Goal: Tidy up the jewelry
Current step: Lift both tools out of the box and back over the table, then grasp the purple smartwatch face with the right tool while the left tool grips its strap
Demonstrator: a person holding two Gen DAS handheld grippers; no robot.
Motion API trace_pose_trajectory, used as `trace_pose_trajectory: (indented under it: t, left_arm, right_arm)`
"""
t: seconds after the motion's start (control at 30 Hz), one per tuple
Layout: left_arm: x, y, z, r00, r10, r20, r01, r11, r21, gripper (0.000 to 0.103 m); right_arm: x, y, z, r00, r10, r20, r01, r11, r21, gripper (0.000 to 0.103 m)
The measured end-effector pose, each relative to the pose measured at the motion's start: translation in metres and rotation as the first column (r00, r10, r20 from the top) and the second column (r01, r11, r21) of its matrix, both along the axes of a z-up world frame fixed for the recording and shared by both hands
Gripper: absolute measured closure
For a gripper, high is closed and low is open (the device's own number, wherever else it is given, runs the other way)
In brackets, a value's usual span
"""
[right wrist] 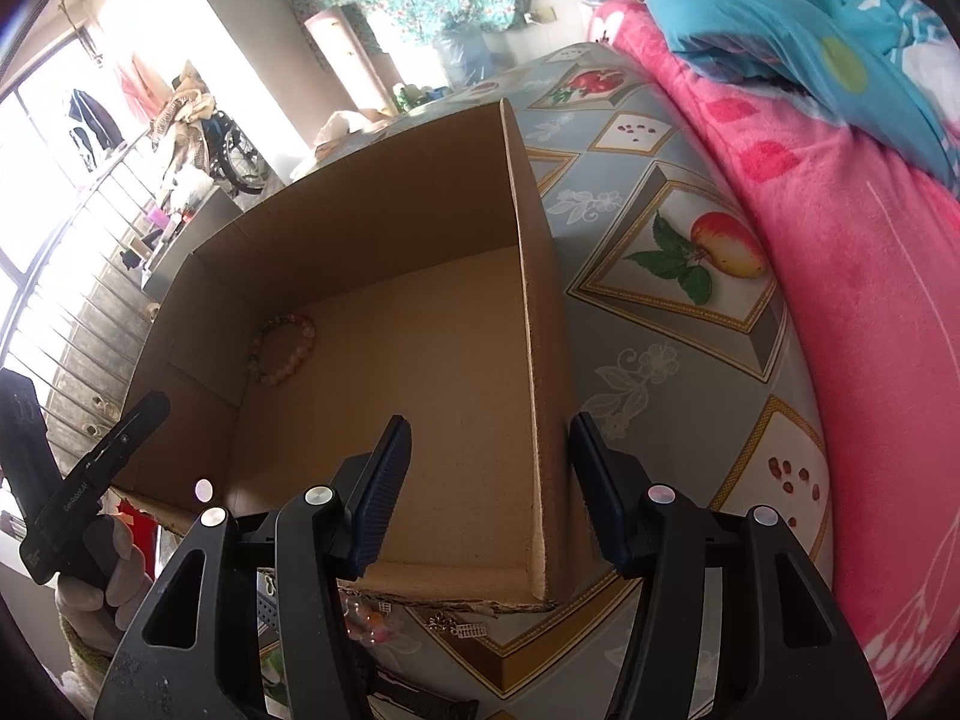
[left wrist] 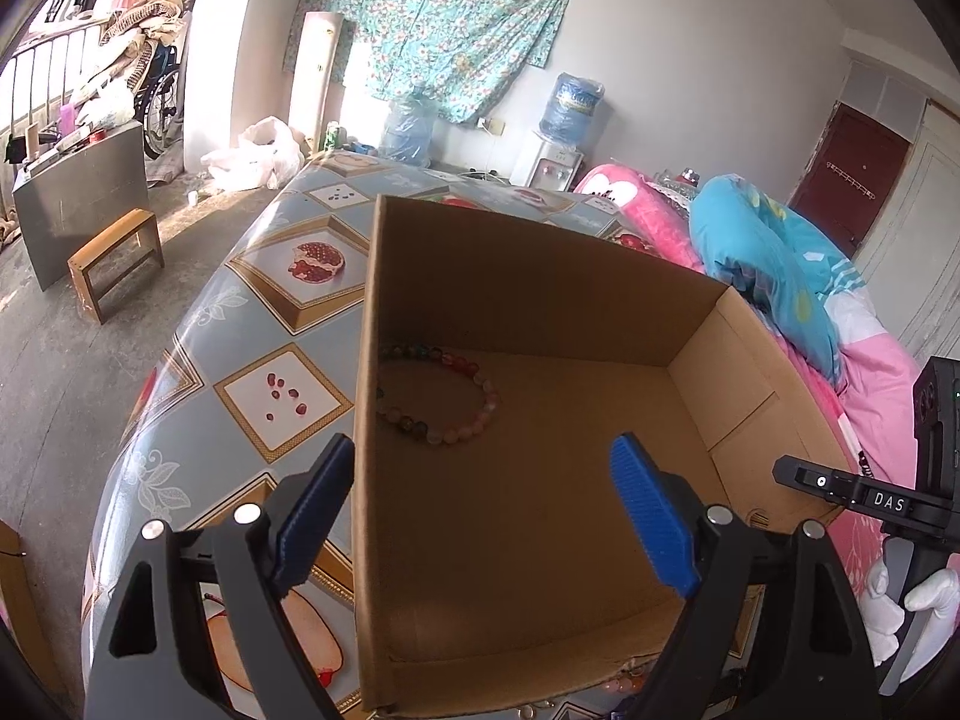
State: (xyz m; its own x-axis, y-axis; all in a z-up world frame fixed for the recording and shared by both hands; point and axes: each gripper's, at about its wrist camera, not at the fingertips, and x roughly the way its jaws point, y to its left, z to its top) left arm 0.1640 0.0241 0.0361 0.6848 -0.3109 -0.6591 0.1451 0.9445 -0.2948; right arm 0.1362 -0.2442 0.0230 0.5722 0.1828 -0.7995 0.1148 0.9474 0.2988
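Observation:
An open cardboard box [left wrist: 540, 300] [right wrist: 360, 228] stands on the fruit-patterned tablecloth [left wrist: 240, 312]. One bracelet of pastel beads [left wrist: 438, 396] [right wrist: 285, 348] lies on the box floor by its left wall. My left gripper [left wrist: 483, 444] is open and straddles the box's left wall, one blue finger outside, one inside. My right gripper [right wrist: 489, 426] straddles the right wall the same way, open, its pads not pressing on the cardboard. More beads [right wrist: 372, 618] and small metal charms [right wrist: 456, 624] lie on the cloth in front of the box.
A pink blanket [right wrist: 840, 300] and a blue pillow [left wrist: 768, 264] border the table on the right. A gloved hand [right wrist: 102, 558] holds the left gripper's handle. On the floor at the left are a wooden stool [left wrist: 114, 252] and a grey cabinet [left wrist: 78, 192].

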Motion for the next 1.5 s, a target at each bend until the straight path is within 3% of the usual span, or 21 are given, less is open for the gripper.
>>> trace_pose_trajectory:
  t: [0.13,0.3,0.47,0.57,0.7,0.83,1.13,1.27,1.5]
  left_arm:
    - [-0.013,0.009,0.004,0.999,0.0,0.041,0.001,1.0,-0.027,0.019]
    - [-0.053,0.028,0.023,0.976,0.026,0.218,-0.029,1.0,0.009,0.019]
    - [-0.097,0.039,0.023,0.963,-0.023,0.268,-0.003,0.995,0.098,0.019]
    - [-0.121,0.038,0.016,0.965,-0.088,0.248,0.055,0.989,0.136,0.019]
    - [-0.145,0.026,-0.002,0.971,-0.146,0.188,0.117,0.98,0.16,0.019]
    - [-0.153,0.013,-0.026,0.977,-0.186,0.1,0.174,0.978,0.114,0.019]
    - [-0.135,-0.004,-0.053,0.982,-0.187,-0.027,0.189,0.976,0.104,0.034]
    - [-0.122,-0.001,-0.061,0.982,-0.17,-0.076,0.177,0.98,0.096,0.035]
    - [-0.102,-0.002,-0.076,0.971,-0.151,-0.187,0.165,0.985,0.059,0.037]
  right_arm:
    - [-0.022,-0.008,0.009,0.996,-0.032,0.084,0.028,0.998,0.052,0.05]
    - [-0.082,-0.024,0.029,0.971,-0.122,0.207,0.106,0.991,0.084,0.054]
    - [-0.114,-0.013,0.01,0.981,-0.111,0.16,0.101,0.992,0.07,0.073]
    - [-0.112,-0.001,-0.005,0.99,-0.09,0.108,0.085,0.995,0.049,0.085]
    - [-0.114,0.016,-0.017,0.996,-0.048,0.079,0.043,0.997,0.069,0.086]
    - [-0.121,0.036,-0.028,0.999,-0.001,0.049,-0.004,0.995,0.101,0.085]
    - [-0.114,0.087,-0.041,0.99,0.124,0.069,-0.129,0.989,0.077,0.079]
    - [-0.108,0.1,-0.05,0.985,0.158,0.07,-0.162,0.985,0.062,0.079]
    - [-0.106,0.121,-0.058,0.976,0.201,0.084,-0.197,0.979,-0.052,0.079]
